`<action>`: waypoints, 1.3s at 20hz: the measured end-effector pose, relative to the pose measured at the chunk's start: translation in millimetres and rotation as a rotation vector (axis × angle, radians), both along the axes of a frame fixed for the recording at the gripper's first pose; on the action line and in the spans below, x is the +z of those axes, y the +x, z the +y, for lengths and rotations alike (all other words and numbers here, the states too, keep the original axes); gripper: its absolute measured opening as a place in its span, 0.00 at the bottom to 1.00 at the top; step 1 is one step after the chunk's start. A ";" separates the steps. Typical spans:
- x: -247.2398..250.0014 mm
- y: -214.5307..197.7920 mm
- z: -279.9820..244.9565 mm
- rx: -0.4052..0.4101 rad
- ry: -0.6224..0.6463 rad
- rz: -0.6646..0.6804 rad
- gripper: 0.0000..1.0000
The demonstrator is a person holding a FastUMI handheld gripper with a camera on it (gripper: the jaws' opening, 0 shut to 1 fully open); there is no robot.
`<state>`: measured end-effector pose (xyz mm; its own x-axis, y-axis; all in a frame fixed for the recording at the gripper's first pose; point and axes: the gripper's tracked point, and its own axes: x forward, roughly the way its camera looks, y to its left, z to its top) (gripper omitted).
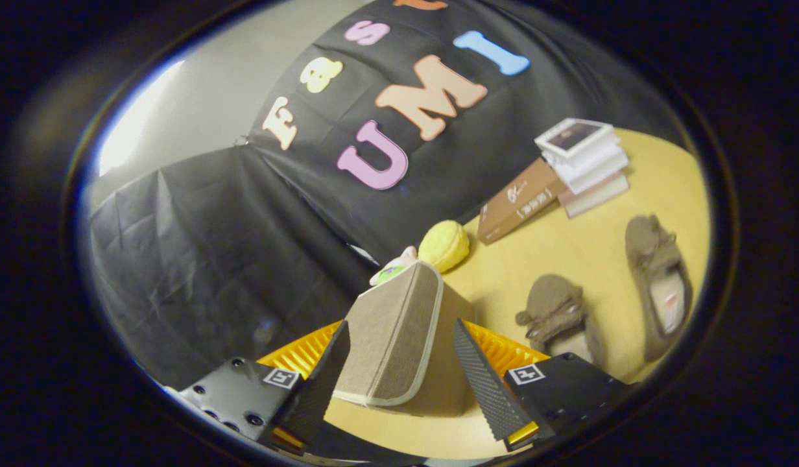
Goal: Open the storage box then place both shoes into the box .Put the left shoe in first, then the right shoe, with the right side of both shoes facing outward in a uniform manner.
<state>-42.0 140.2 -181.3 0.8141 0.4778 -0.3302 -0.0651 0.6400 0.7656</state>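
Hand-held gripper [399, 376]: I held its fingers spread apart, one on each side of the storage box, neither pressing on it as far as I could tell.
Storage box [432, 363]: a tan fabric box, standing on the bench between the fingers and just ahead of them.
Lid [393, 337]: a tan flap with pale edging, raised and tilted steeply over the box; I could not see into the box.
Left-hand shoe [558, 318]: a brown-grey slipper with a bow, lying on the bench just beside the box, toe toward the box; which foot it fits I could not tell.
Farther shoe [659, 282]: the matching slipper, lying well apart from the box and beyond the first one, its pale insole showing.
Step in hand: I judged the opening step nearly done, since the lid stood up; both shoes were still out on the bench, so no placing had begun.
Next move: I judged it would call for leaving the lid propped, swinging the fingers over to the left shoe and closing on it.
Risk: the lid looked likely to fall shut if nudged.
Bench [568, 253]: a yellow wooden top, bare around the shoes.
Books [584, 165]: a white stack at the far side, with a brown book [516, 201] leaning against it.
Yellow plush [443, 245]: a round soft toy behind the box, beside a small pink-and-green toy [393, 267].
Room: black cloth wall behind, a pale wall above it.
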 end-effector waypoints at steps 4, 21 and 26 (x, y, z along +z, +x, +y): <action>-23.0 -2.0 12.8 -0.006 0.164 0.116 1.00; -41.6 -16.3 55.4 0.024 0.711 0.355 0.99; -22.3 -11.9 50.4 0.029 0.794 0.330 0.98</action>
